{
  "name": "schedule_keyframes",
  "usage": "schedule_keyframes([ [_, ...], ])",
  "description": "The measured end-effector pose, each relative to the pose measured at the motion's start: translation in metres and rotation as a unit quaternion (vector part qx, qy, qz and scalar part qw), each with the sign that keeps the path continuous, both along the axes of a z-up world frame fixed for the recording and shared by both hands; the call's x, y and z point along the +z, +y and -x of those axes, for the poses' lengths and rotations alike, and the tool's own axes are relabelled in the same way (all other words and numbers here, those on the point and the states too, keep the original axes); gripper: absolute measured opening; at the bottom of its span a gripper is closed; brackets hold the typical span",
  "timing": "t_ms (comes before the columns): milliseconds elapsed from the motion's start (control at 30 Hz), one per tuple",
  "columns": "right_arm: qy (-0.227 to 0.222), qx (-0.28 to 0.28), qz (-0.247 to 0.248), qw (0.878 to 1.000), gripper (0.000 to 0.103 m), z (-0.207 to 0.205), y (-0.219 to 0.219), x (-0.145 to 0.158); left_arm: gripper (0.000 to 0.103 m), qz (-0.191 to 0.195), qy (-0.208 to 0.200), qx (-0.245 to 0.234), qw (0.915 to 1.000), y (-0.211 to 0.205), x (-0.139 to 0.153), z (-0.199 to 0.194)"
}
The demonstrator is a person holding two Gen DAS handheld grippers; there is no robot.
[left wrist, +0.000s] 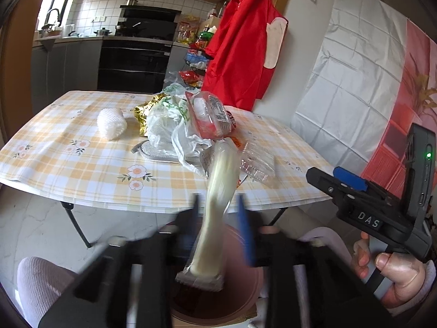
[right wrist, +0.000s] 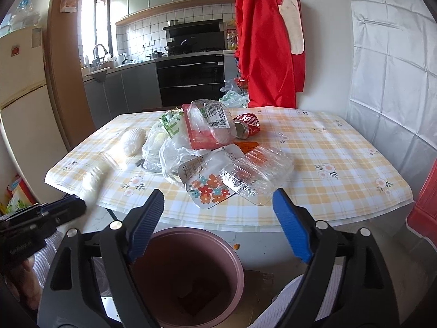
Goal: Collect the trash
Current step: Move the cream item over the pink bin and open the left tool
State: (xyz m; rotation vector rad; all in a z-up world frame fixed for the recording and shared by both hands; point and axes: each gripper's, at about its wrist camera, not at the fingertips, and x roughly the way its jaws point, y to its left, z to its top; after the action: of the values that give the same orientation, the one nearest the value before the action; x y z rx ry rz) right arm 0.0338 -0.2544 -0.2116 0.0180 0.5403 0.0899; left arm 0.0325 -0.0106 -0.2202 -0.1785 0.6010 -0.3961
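Trash heap (right wrist: 213,147) (table (right wrist: 327,147)) behind bin (right wrist: 235,257)

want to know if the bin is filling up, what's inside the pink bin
In the pink bin a dark reddish piece of trash lies at the bottom in the right wrist view. The near inner wall is hidden behind the rim.

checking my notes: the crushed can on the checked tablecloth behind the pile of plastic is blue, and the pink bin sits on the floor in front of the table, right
Not quite. The crushed can is red, not blue, as the right wrist view shows. The rest stands: it lies on the checked tablecloth behind the plastic pile, and the pink bin sits on the floor in front of the table.
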Motion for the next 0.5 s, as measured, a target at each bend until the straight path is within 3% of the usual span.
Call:
schedule_keyframes([
  [200, 0.006, 0.007, 0.003, 1.0, 0.082, 0.001, 0.004, -0.004, 0.047, 0.013, 0.005, 0.021, 0.9997, 0.011, -0.003, -0.001],
  [500, 0.013, 0.018, 0.013, 1.0, 0.086, 0.002, 0.011, -0.011, 0.064, -0.007, 0.014, 0.055, 0.9984, 0.024, -0.017, 0.003],
])
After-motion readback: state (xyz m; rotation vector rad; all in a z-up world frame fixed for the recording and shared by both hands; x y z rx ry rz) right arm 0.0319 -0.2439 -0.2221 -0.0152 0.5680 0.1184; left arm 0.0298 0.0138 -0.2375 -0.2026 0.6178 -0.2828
